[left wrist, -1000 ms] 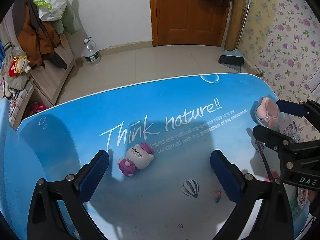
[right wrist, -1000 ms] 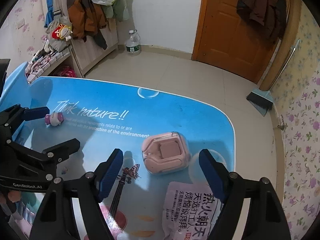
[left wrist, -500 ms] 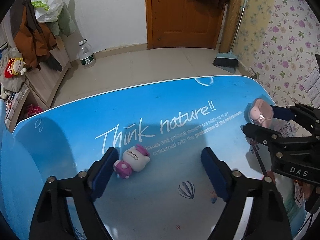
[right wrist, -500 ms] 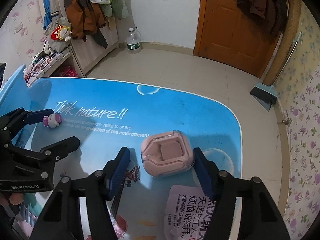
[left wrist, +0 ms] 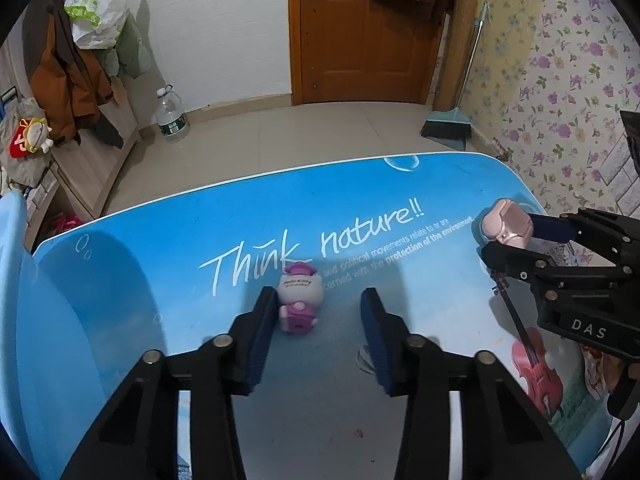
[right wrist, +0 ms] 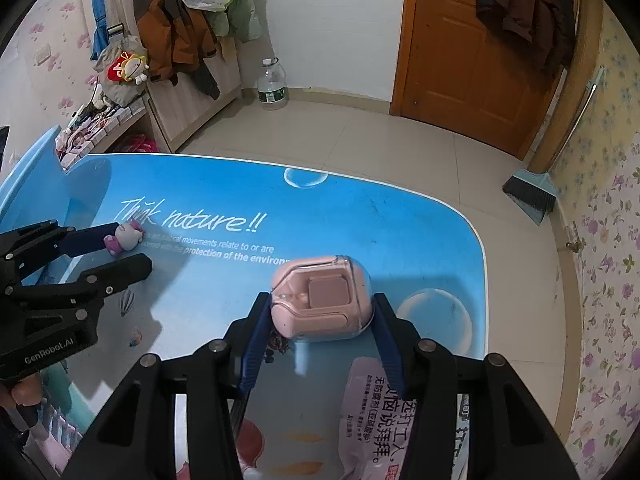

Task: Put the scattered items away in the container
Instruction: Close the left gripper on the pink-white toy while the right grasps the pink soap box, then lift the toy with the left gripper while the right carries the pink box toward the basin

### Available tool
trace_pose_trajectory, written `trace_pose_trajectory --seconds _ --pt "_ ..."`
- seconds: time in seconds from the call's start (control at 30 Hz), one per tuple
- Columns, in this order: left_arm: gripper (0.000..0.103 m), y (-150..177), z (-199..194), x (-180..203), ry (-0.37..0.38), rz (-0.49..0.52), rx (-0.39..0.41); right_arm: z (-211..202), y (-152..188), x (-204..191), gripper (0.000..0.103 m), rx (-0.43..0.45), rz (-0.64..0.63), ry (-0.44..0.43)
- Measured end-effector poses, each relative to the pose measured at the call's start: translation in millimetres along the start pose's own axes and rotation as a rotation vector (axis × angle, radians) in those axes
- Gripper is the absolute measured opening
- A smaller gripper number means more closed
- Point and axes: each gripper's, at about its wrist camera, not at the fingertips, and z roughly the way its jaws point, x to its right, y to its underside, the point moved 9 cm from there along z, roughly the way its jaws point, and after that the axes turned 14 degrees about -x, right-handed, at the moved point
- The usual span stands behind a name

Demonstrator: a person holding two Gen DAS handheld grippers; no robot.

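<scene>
My right gripper [right wrist: 320, 316] has just been closing and its blue pads now press both sides of the pink earbud case [right wrist: 320, 300], which sits on the blue counter [right wrist: 420, 232] near its right edge. The case looks like hard, smooth plastic with a clear rounded lid; I judge it light and stiff, but slippery at the curved corners, so the flat side walls where I hold it are the best place.

My left gripper [left wrist: 318, 312] has also just been closing. The small Hello Kitty figure [left wrist: 298, 300] lies between its jaws, touching the left pad, while the right pad is apart from it, so I do not grasp it yet. The figure seems light and hard, with a round head; I would take it across the body, below the head.

I count one earbud case, one figure and one pink sachet [right wrist: 376, 412] with Chinese print, near me. The container I cannot identify with certainty.
</scene>
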Motion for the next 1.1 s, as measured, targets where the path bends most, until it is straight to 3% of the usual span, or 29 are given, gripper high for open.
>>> trace_pose_trajectory --seconds 0.13,0.77,1.1 --pt "0.021 3.0 -2.5 -2.6 0.034 -0.01 0.004 -1.5 1.1 0.4 0.051 -0.002 0.015 -0.005" --pt "0.021 29.5 -30.0 5.9 0.058 0.017 0.025 -31.0 5.5 -4.6 0.051 0.055 0.054 0.0" --pt "0.021 77.9 -54.9 8.9 0.044 0.036 0.03 -67.1 52.6 -49.9 0.051 0.092 0.075 -0.028"
